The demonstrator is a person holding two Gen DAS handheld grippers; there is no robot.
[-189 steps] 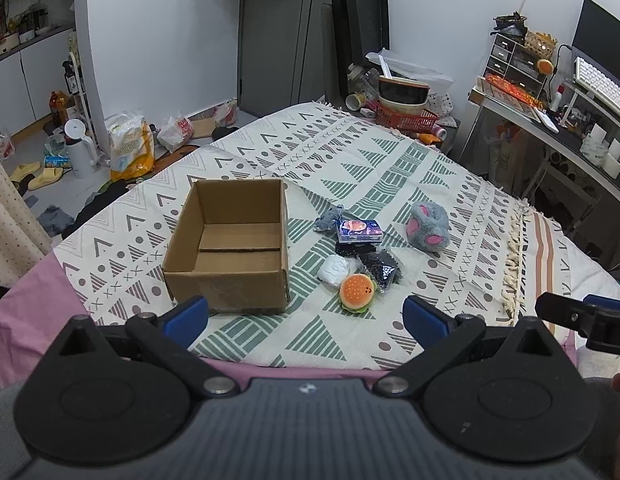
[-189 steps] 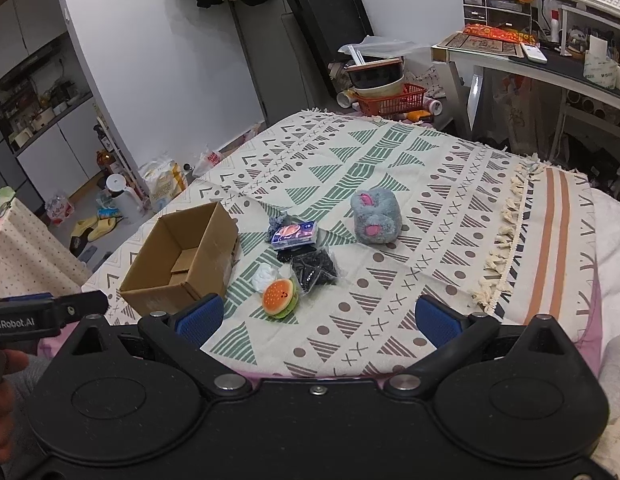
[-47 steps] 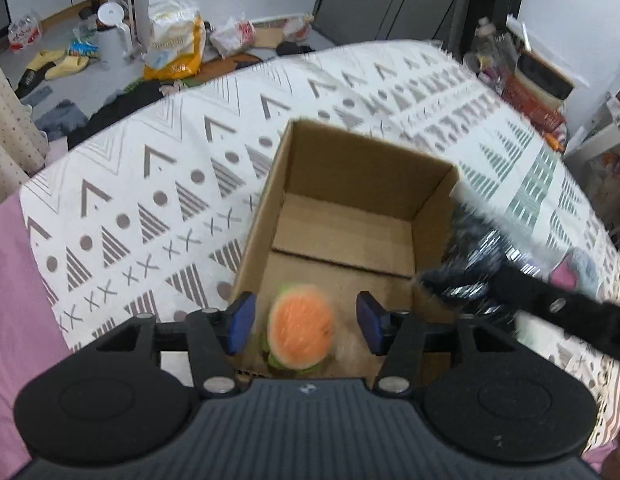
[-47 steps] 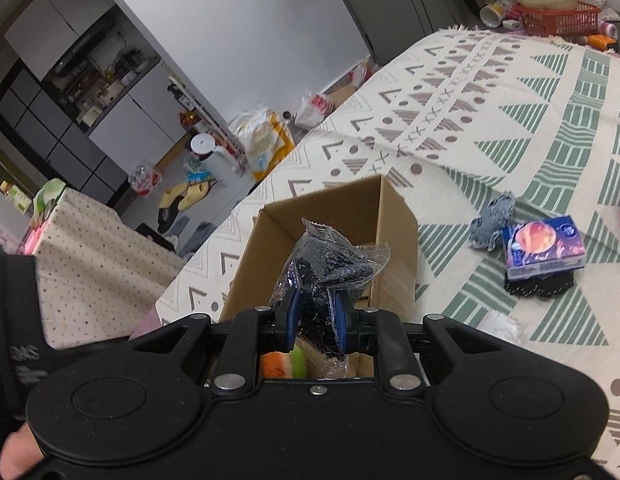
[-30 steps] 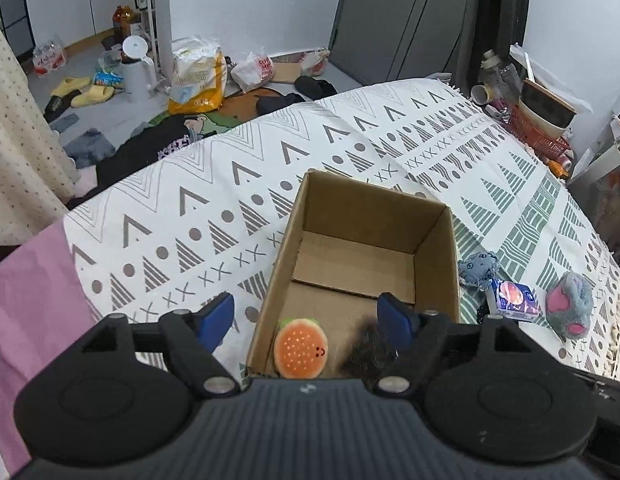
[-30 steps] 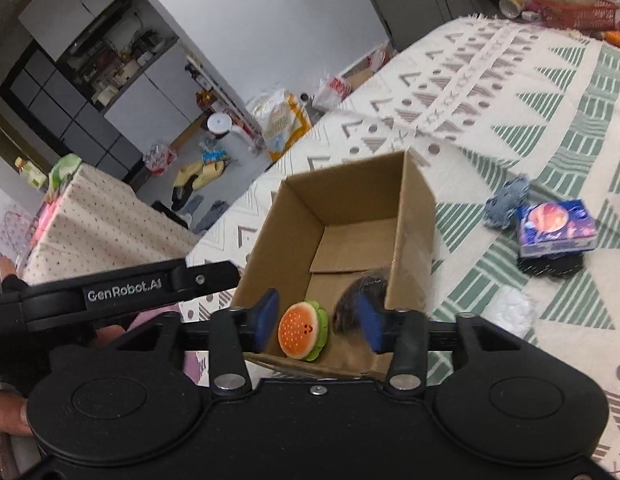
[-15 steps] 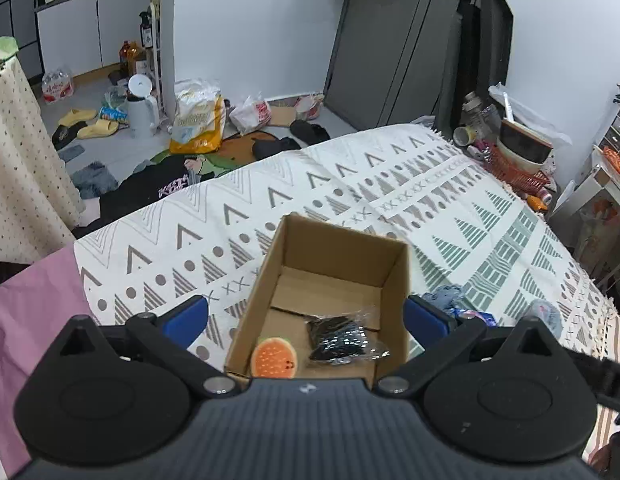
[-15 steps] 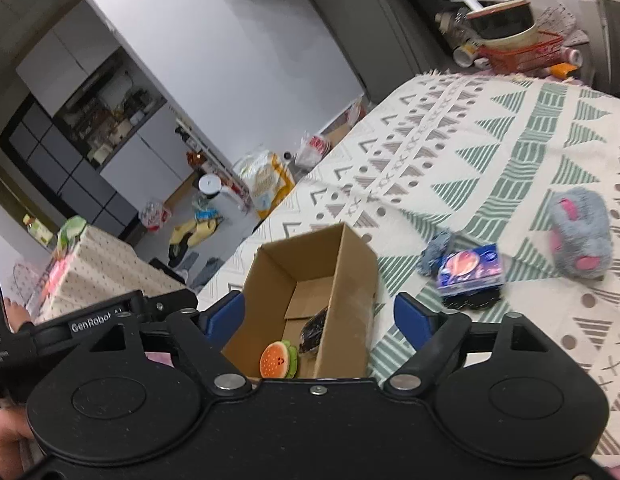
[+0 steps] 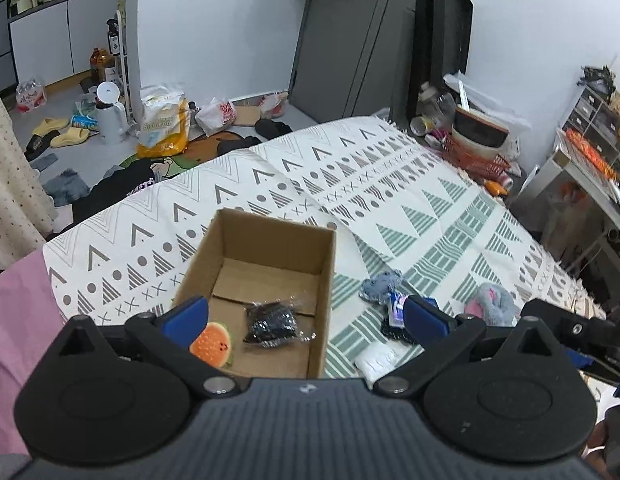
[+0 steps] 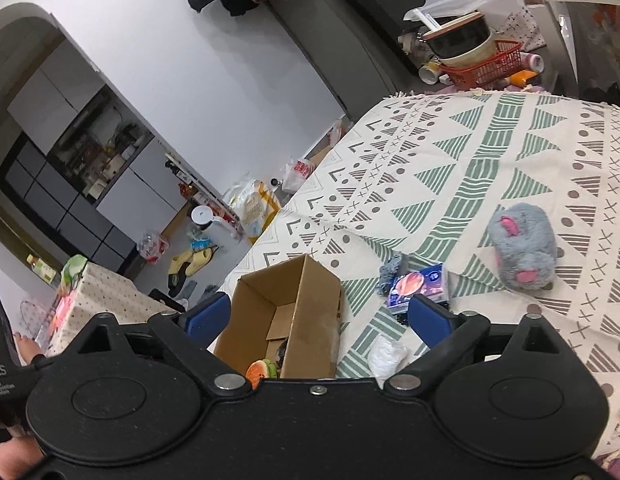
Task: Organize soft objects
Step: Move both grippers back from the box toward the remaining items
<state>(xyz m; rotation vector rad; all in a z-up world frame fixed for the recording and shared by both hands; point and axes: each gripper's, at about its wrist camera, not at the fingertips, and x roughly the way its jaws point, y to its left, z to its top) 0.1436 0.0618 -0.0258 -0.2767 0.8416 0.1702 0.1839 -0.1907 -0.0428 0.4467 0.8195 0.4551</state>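
Gaping wide, both tools (image 9: 305, 316) (image 10: 320, 316) empty.

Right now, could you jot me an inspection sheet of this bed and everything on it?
Surface: patterned bedspread, bare at far end.
Job's things: cardboard box holds burger toy and black bagged item; grey plush, tissue pack, blue-grey cloth, white packet lie outside.
Clutter: red basket with bowls.
Grippers: left gripper and right gripper open, empty; right's jaws just opened.
Cables: nothing seen.
Surroundings: slippers, bags on floor.
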